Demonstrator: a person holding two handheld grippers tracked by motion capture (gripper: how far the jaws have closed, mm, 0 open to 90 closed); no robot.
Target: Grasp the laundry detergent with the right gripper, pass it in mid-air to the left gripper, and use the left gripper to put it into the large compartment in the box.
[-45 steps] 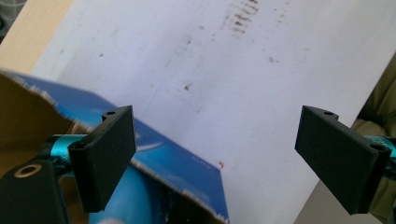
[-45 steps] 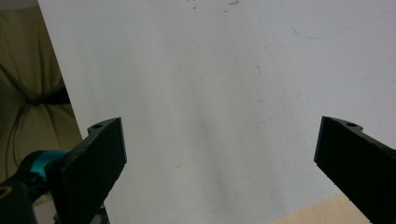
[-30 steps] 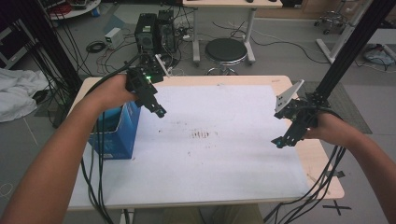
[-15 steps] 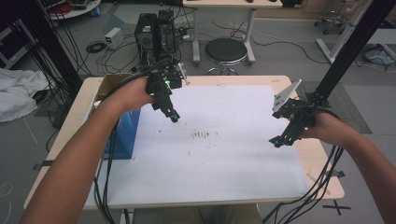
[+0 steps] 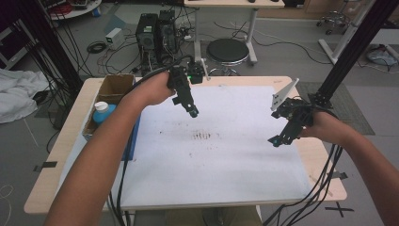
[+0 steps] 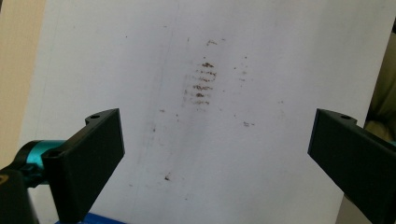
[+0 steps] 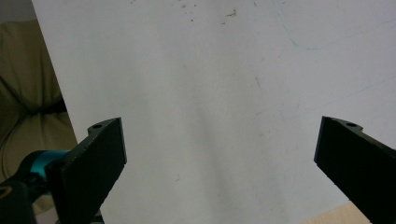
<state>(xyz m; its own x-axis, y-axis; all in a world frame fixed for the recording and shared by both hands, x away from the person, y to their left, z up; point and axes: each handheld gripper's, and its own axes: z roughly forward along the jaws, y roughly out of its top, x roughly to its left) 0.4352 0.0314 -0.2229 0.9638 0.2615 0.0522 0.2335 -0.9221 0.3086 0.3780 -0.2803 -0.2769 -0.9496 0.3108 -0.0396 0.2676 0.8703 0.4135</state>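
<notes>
A white sheet [image 5: 211,160] covers most of the wooden table [image 5: 61,155], with a patch of brown smears [image 5: 205,136] near its middle. My left gripper [image 5: 194,114] hangs over the sheet's far part, pointing down at the smears [image 6: 204,79]. Its jaws have just been opening and stand wide apart with nothing between them [image 6: 215,116]. My right gripper [image 5: 275,141] hovers above the sheet's right side, also open and empty [image 7: 219,123].
At the table's left edge a cardboard box [image 5: 115,87] holds a blue bottle with a white cap [image 5: 101,112], beside a blue box [image 5: 133,141]. Beyond the far edge stand a black stool [image 5: 227,51] and computer towers [image 5: 155,30]. Cables trail off the front.
My left gripper has moved right, from over the blue box at the left edge to above the sheet's far middle. That has uncovered the bottle. The right gripper has stayed put.
</notes>
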